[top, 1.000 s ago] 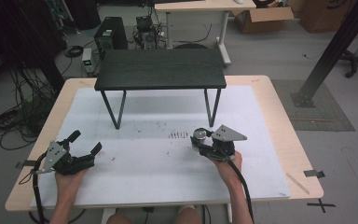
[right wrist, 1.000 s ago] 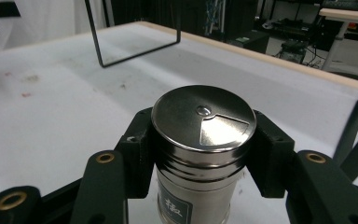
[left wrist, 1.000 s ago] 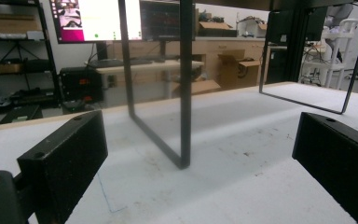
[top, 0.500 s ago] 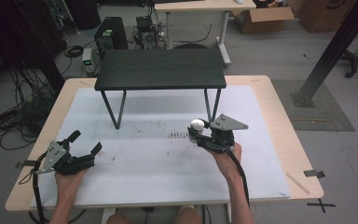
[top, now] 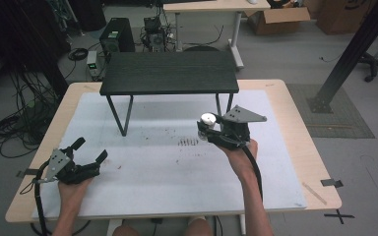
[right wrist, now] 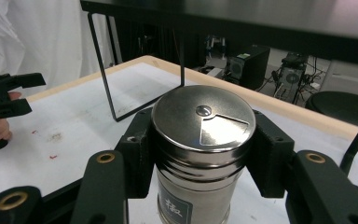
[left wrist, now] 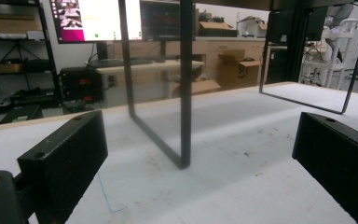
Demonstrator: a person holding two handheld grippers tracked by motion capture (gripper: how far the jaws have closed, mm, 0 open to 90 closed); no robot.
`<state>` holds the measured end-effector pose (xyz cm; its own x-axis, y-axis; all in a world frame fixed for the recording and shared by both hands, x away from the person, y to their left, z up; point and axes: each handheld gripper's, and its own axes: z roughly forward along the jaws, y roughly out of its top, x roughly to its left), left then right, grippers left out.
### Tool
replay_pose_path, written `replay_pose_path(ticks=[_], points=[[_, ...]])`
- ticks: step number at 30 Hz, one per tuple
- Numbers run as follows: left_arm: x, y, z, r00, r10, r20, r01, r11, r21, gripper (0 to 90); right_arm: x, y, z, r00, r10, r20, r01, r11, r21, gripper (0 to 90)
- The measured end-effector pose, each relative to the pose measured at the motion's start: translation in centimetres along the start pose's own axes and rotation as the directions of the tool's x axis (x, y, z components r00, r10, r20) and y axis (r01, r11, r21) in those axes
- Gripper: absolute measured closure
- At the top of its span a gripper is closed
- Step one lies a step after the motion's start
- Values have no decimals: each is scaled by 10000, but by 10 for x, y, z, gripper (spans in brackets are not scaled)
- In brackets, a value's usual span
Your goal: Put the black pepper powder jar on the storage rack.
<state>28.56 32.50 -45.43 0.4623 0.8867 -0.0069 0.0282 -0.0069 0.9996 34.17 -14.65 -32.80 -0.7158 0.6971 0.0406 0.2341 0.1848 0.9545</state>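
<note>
A metal shaker [right wrist: 200, 149] with a shiny lid and a dark label is clamped between the jaws of my right gripper [right wrist: 200, 154]. In the high view the right gripper [top: 207, 132] holds this shaker [top: 207, 119] above the white mat, just in front of the right legs of the small black table [top: 170, 73]. My left gripper [top: 89, 150] rests low at the mat's front left, open, with nothing between its jaws. The left gripper view looks between its wide-apart black jaws toward the black table's thin leg [left wrist: 185, 84].
The white mat [top: 177, 167] covers a wooden tabletop [top: 285, 93]. Dark specks [top: 187, 142] lie on the mat near its centre. Beyond the table stand a computer tower [top: 113, 40], cables, a desk and cardboard boxes [top: 275, 19].
My right gripper has lifted the shaker and carried it away from me toward the black table's right legs. The left gripper has stayed where it was.
</note>
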Motion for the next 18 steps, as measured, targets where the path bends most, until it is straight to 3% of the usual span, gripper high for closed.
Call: replay_pose_path(ticks=[18], points=[[0,0,0,10000,-12,-12,12,10000,11,36,-3,75,4,9993,-364,-35,364,9993,47,496]])
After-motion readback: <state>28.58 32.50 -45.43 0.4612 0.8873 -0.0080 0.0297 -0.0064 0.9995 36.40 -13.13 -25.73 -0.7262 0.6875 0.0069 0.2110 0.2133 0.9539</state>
